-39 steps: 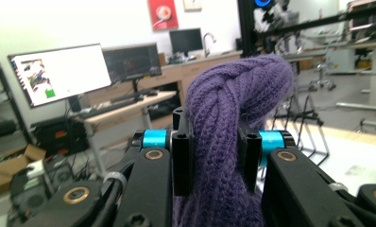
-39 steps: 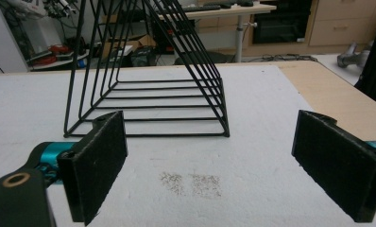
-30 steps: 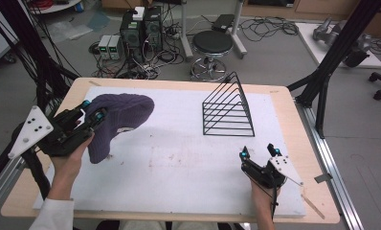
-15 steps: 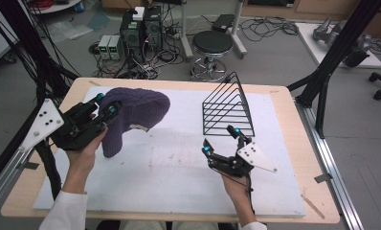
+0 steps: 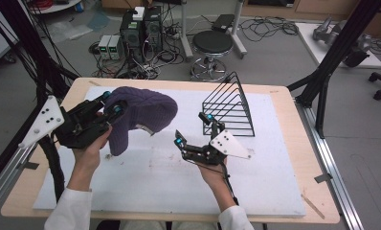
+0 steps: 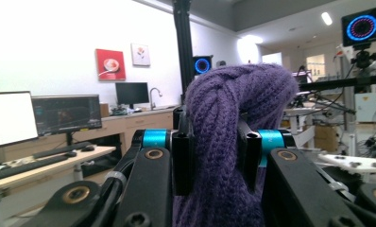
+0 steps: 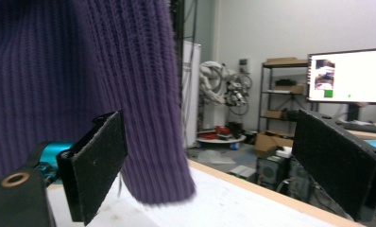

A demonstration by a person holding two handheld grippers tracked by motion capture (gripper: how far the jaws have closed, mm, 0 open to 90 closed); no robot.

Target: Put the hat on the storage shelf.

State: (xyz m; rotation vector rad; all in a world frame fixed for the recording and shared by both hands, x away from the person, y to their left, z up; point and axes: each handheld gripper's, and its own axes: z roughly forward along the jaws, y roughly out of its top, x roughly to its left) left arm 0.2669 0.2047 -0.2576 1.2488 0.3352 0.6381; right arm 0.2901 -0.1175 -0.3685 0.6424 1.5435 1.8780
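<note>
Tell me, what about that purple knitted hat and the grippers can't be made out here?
- Purple hat: in the high view, the left hand-held gripper covers its near edge.
- Hat: right gripper view, top cut off by the frame, blurred.
- Hat's white label: high view, too small to read.

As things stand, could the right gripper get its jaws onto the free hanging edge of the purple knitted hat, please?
Probably yes. The right gripper is open and faces the purple knitted hat, held up by the left gripper. In the right gripper view the hat's hem hangs just ahead of the jaws, nothing between.
</note>
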